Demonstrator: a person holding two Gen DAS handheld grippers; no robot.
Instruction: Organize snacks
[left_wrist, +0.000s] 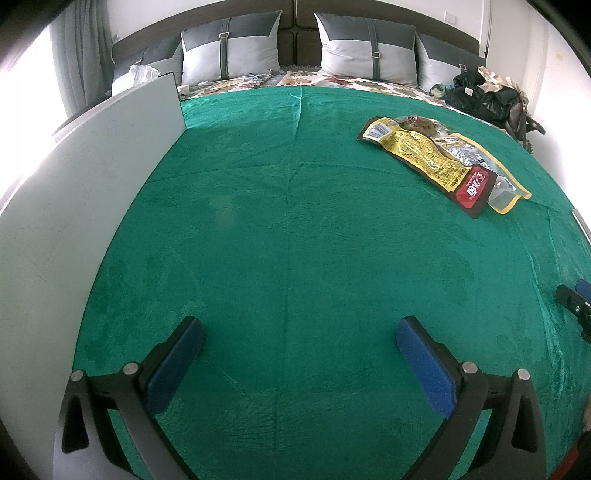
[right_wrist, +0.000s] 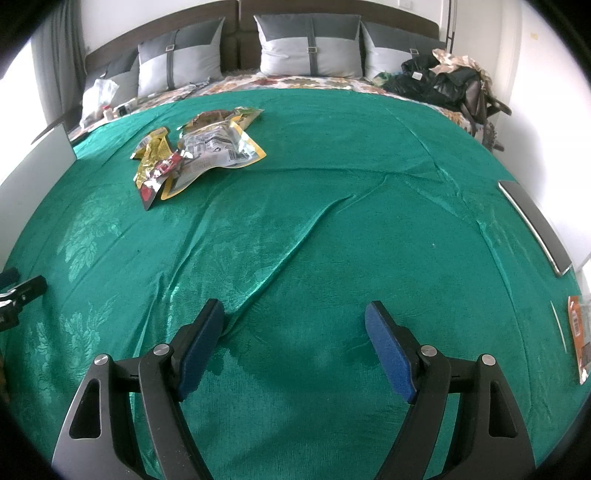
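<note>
A small heap of snack packets (left_wrist: 439, 158) lies on a green blanket (left_wrist: 288, 229), far and to the right in the left wrist view. On top is a long yellow and red packet; a silver and yellow pouch (right_wrist: 218, 147) lies under it. The right wrist view shows the same snack packets (right_wrist: 184, 155) far to the left. My left gripper (left_wrist: 299, 332) hovers open over bare blanket, nothing between its blue pads. My right gripper (right_wrist: 295, 317) is open too, over a crease in the blanket. An orange packet (right_wrist: 578, 336) lies at the right edge.
A white board (left_wrist: 74, 206) stands along the bed's left side. A grey-edged panel (right_wrist: 535, 225) lies at the right edge. Grey pillows (left_wrist: 232, 51) line the headboard. Dark bags and clothes (right_wrist: 439, 85) are piled at the far right corner, a clear plastic bag (right_wrist: 98, 96) at the far left.
</note>
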